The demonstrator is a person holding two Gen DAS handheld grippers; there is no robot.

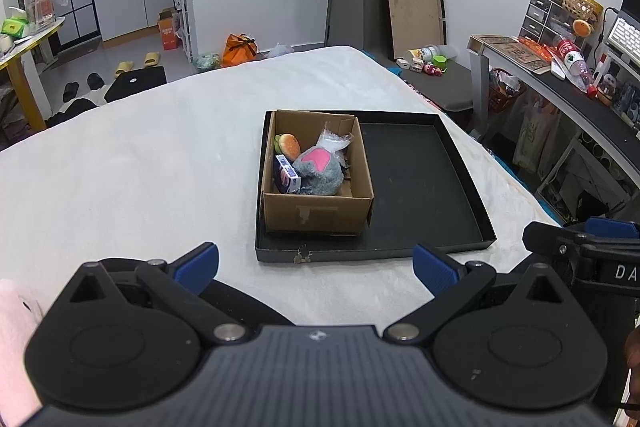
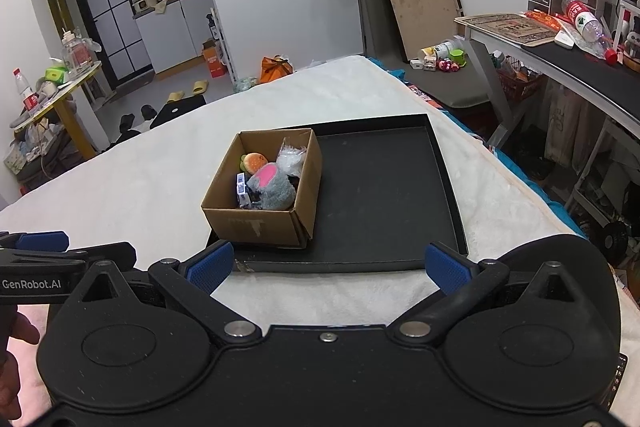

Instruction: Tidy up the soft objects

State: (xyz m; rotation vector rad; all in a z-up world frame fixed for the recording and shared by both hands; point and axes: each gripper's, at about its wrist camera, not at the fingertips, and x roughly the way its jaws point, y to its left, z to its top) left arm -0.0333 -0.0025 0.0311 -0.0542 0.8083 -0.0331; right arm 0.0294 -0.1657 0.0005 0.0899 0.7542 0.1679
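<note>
A cardboard box (image 1: 320, 213) (image 2: 256, 227) stands in the left part of a flat black tray (image 1: 424, 183) (image 2: 384, 195) on the white bed. In the box lie a grey and pink plush (image 1: 320, 173) (image 2: 272, 187), a burger plush (image 1: 289, 145) (image 2: 255, 160), a blue and white pack (image 1: 287, 179) (image 2: 241, 189) and a clear plastic bag (image 1: 334, 143) (image 2: 291, 157). My left gripper (image 1: 316, 267) is open and empty, in front of the tray. My right gripper (image 2: 326, 267) is open and empty, beside it at the tray's near edge.
The white bed (image 1: 140, 167) (image 2: 140, 179) spreads left of the tray. A pink soft thing (image 1: 14, 343) lies at the lower left. A cluttered desk (image 1: 568, 83) (image 2: 580, 63) stands on the right. The bed's right edge (image 2: 520, 183) is close to the tray.
</note>
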